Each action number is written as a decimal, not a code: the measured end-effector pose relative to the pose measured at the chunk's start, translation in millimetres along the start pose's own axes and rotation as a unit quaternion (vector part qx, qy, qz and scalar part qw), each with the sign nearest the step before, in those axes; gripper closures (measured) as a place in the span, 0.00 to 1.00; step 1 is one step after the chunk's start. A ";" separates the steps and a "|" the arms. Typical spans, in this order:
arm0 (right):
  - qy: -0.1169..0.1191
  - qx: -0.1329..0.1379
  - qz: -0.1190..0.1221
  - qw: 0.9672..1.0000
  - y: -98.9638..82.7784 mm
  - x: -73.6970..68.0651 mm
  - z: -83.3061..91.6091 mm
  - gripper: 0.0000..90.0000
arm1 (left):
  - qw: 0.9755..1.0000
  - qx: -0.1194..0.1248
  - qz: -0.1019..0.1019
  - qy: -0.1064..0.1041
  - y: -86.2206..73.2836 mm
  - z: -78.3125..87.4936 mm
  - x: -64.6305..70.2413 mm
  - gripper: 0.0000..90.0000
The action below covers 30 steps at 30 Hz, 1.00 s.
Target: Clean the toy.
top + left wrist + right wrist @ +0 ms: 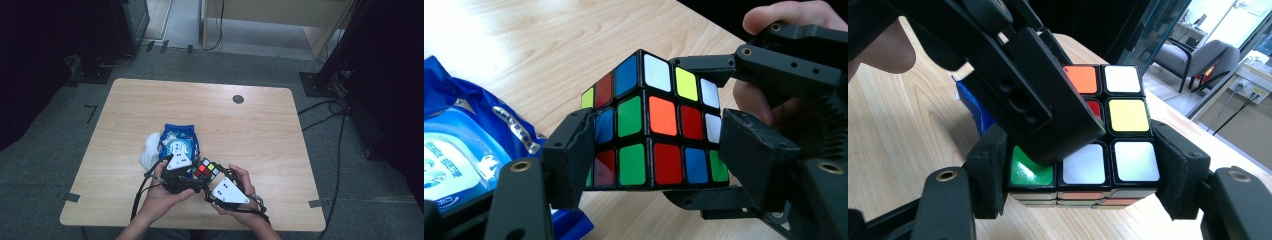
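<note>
A scrambled Rubik's cube is held up just above the wooden table, near its front edge. My right gripper is shut on the cube, one pad against each side. In the left gripper view its fingers clamp the cube from above and below. My left gripper straddles the same cube from the other side, its pads beside the faces without visibly pressing. One left finger lies across the cube's top and hides some stickers. A hand holds each gripper.
A blue snack bag lies just behind the cube, with a crumpled white wrapper at its left. A round cable hole sits near the table's far edge. Stands and cables ring the table on the floor.
</note>
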State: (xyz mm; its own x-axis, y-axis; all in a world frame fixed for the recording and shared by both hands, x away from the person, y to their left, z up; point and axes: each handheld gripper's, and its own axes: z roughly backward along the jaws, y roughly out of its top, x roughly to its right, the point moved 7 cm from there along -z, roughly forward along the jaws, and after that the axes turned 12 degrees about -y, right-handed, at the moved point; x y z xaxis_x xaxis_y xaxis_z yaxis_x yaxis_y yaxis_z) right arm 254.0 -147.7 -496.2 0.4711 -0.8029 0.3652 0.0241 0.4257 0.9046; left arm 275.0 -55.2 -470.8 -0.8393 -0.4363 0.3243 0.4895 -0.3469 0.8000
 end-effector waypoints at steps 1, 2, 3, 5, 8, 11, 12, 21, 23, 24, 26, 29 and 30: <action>-0.001 0.000 0.001 1.000 -0.2 -0.1 0.0 0.38 | 1.000 -0.001 0.001 0.000 -0.1 -0.3 0.0 0.34; -0.001 0.000 0.002 1.000 -0.4 0.0 -0.1 0.38 | 1.000 -0.002 0.003 -0.001 -0.3 -0.5 0.0 0.34; -0.001 0.000 0.004 1.000 -0.5 -0.1 -0.1 0.38 | 1.000 -0.002 0.004 -0.001 -0.4 -0.7 0.0 0.34; -0.002 0.001 0.005 1.000 -0.5 -0.2 -0.2 0.38 | 1.000 -0.004 0.006 -0.001 -0.5 -1.2 0.0 0.33; -0.001 0.000 0.006 1.000 -0.8 -0.6 -0.4 0.38 | 1.000 -0.005 0.005 0.002 -0.8 -2.3 -0.1 0.32; -0.001 -0.001 0.007 1.000 -1.0 -0.9 -0.5 0.38 | 1.000 -0.007 0.005 0.003 -1.0 -2.5 0.1 0.32; -0.001 -0.001 0.007 1.000 -1.0 -0.9 -0.5 0.38 | 1.000 -0.007 0.005 0.003 -0.9 -2.7 0.2 0.32; -0.002 -0.001 0.010 1.000 -1.7 -1.8 -1.2 0.38 | 1.000 -0.018 0.001 0.017 -1.6 -5.6 2.2 0.28; -0.003 -0.001 0.011 1.000 -1.6 -1.9 -1.2 0.38 | 1.000 -0.019 0.000 0.021 -1.5 -6.2 2.5 0.28; -0.003 -0.002 0.011 1.000 -1.7 -1.8 -1.3 0.38 | 1.000 -0.020 0.000 0.023 -1.7 -6.6 2.7 0.28; -0.005 -0.003 0.012 1.000 -2.0 -2.1 -1.5 0.38 | 0.999 -0.022 0.000 0.025 -1.9 -7.6 2.9 0.28; -0.004 -0.002 0.012 1.000 -1.9 -2.6 -1.3 0.38 | 0.999 -0.028 -0.001 0.026 -2.9 -8.6 2.5 0.28; -0.004 -0.002 0.013 1.000 -1.8 -2.7 -1.4 0.38 | 0.999 -0.029 -0.001 0.027 -3.2 -9.0 2.5 0.28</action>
State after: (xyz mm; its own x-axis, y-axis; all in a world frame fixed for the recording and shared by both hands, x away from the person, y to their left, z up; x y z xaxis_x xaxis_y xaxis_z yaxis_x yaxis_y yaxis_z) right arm 253.9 -145.7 -499.1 0.4644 -0.7953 0.3896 0.0151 0.4470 0.8944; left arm 273.6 -62.7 -477.1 -0.8266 -0.4797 0.2944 0.5026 -0.3937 0.7697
